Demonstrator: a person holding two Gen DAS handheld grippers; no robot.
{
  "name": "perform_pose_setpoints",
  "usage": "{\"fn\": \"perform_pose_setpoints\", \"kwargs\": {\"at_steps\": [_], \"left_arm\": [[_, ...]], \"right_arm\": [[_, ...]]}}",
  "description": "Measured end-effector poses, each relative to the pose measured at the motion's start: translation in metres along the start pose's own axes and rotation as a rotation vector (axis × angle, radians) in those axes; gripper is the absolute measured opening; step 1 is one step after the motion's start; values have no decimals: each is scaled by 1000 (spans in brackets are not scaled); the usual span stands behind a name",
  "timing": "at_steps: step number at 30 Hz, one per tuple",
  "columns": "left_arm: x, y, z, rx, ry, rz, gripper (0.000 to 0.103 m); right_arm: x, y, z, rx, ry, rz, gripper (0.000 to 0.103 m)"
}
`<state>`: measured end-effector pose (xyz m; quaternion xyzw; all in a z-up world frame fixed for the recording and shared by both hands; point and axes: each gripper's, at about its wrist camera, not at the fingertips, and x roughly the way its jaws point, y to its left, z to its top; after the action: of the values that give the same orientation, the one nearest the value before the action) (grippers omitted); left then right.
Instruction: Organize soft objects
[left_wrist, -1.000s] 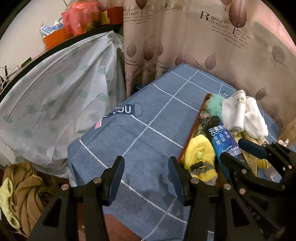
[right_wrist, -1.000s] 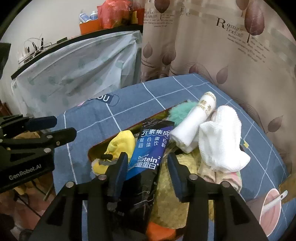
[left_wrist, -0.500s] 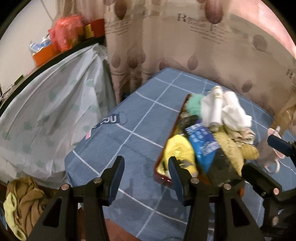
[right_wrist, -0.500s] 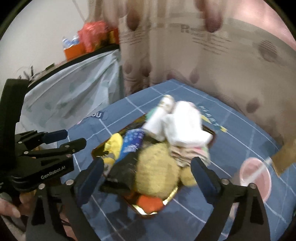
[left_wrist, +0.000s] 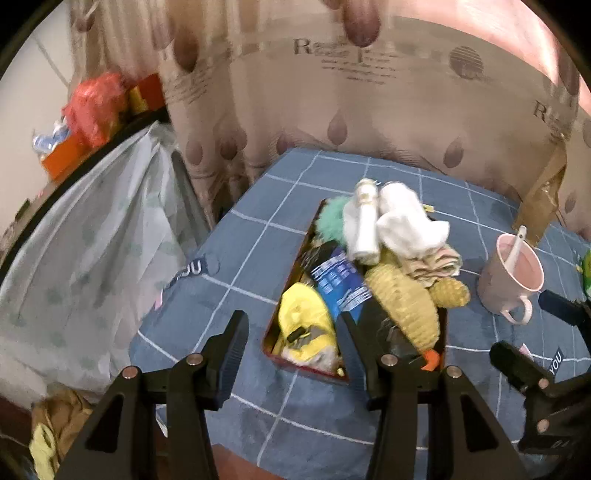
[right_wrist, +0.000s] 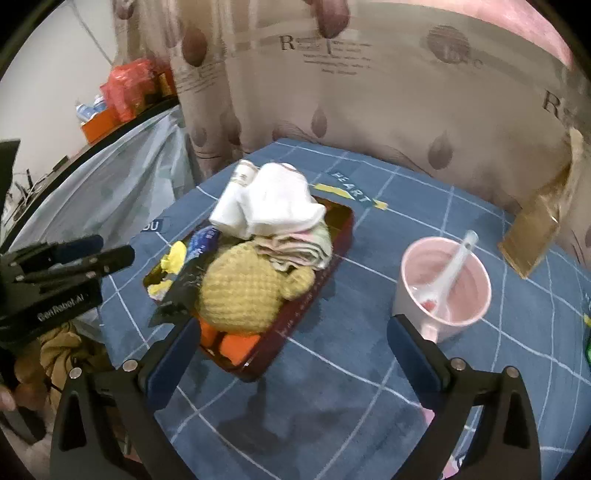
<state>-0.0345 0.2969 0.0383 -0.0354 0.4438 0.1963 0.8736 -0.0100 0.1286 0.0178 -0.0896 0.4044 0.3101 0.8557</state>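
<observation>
Blue checked cloth (right_wrist: 388, 369) is covering the table, and a dark red tray (right_wrist: 295, 325) is sitting on it toward the left edge, heaped with soft things: a knitted yellow toy (right_wrist: 240, 291), a white towel (right_wrist: 277, 206) on top of folded cloths (right_wrist: 295, 251), a rolled white cloth (left_wrist: 364, 225), a yellow item (left_wrist: 303, 314) and a blue-and-black packet (left_wrist: 340, 284). A pink cup (right_wrist: 447, 284) with a white spoon (right_wrist: 450, 266) is standing just right of the tray.

Compared with a second ago, both grippers are now sitting higher and further back from the tray. The right gripper (right_wrist: 291, 347), then closed in around the packet, is now spread wide and holding nothing, hanging above bare cloth between tray and cup. The left gripper (left_wrist: 291, 347) is keeping the same moderate gap as before, empty, over the tray's near end. The packet is lying in the tray beside the knitted toy.
</observation>
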Motion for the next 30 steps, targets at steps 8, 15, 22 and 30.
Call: {"fn": "perform_pose_setpoints", "kwargs": {"at_steps": [8, 15, 22, 30], "left_arm": [[-10, -30, 14, 81, -35, -49, 51], [-2, -37, 11, 95, -10, -80, 51], [1, -37, 9, 91, 6, -86, 51], [0, -39, 7, 92, 10, -89, 51]], "right_arm": [[-2, -10, -9, 48, 22, -35, 101], [-2, -7, -10, 39, 28, -63, 102], [1, -5, -14, 40, 41, -67, 102], [0, -5, -15, 41, 46, -68, 102]]}}
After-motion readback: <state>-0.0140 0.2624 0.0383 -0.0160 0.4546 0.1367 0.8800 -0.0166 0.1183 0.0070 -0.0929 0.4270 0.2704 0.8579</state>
